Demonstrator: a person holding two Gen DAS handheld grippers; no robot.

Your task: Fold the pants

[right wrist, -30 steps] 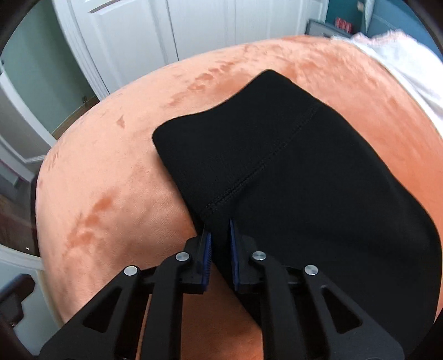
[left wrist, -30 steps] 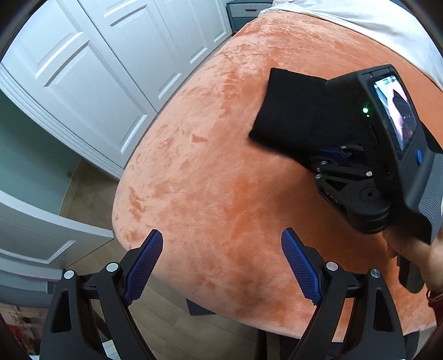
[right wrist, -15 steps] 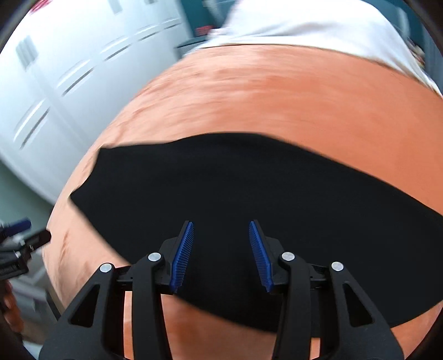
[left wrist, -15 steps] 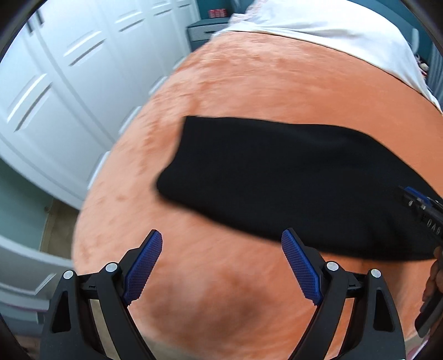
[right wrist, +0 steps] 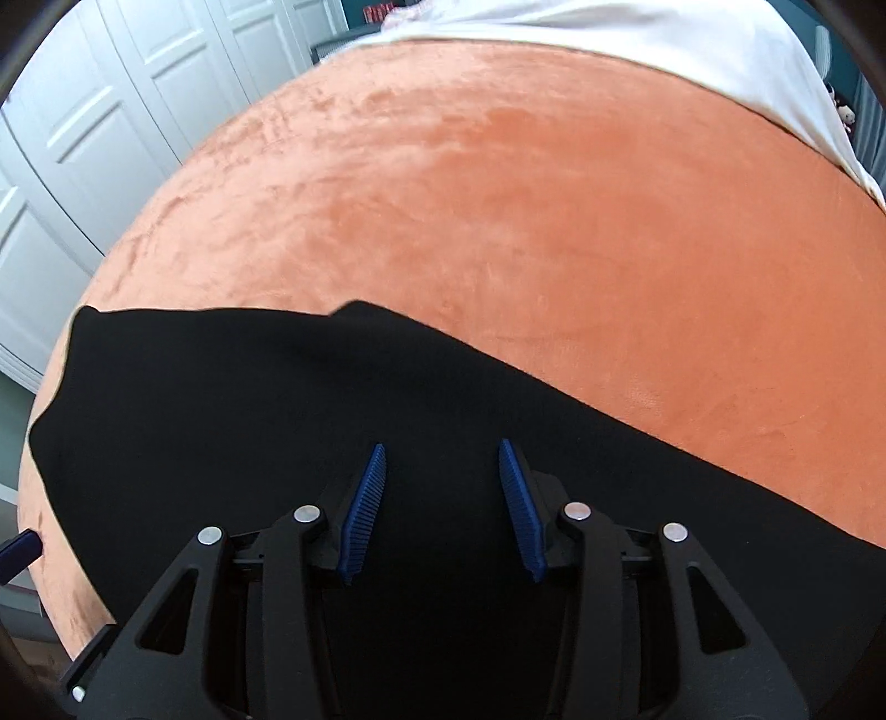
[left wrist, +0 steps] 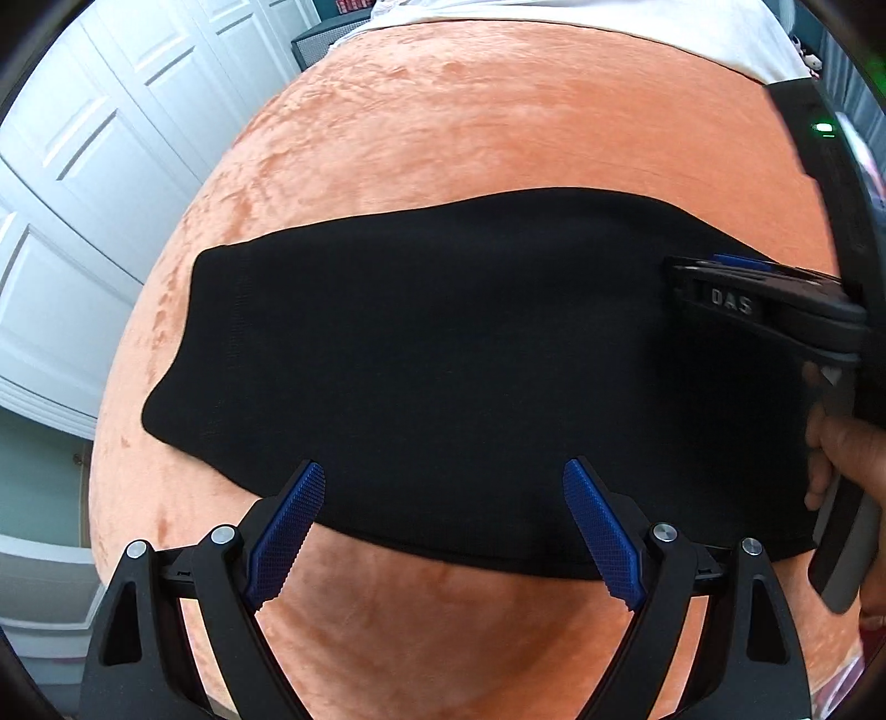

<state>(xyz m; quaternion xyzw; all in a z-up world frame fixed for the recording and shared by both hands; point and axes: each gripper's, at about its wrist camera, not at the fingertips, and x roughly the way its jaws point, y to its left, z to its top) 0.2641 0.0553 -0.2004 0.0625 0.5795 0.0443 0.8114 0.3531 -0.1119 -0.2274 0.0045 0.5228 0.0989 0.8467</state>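
Note:
Black pants lie folded flat in a long band across an orange plush bed cover. My left gripper is open and empty, its blue pads just over the near edge of the band. My right gripper is open and empty above the pants. The right gripper also shows in the left wrist view, over the right end of the band, held by a hand.
White panelled wardrobe doors stand left of the bed. A white sheet covers the far end of the bed. The bed cover's left edge drops off near the left end of the pants.
My right gripper let go of the pants' edge and opened. Both grippers swung round to face the long folded band, and the left one moved in close to its near edge.

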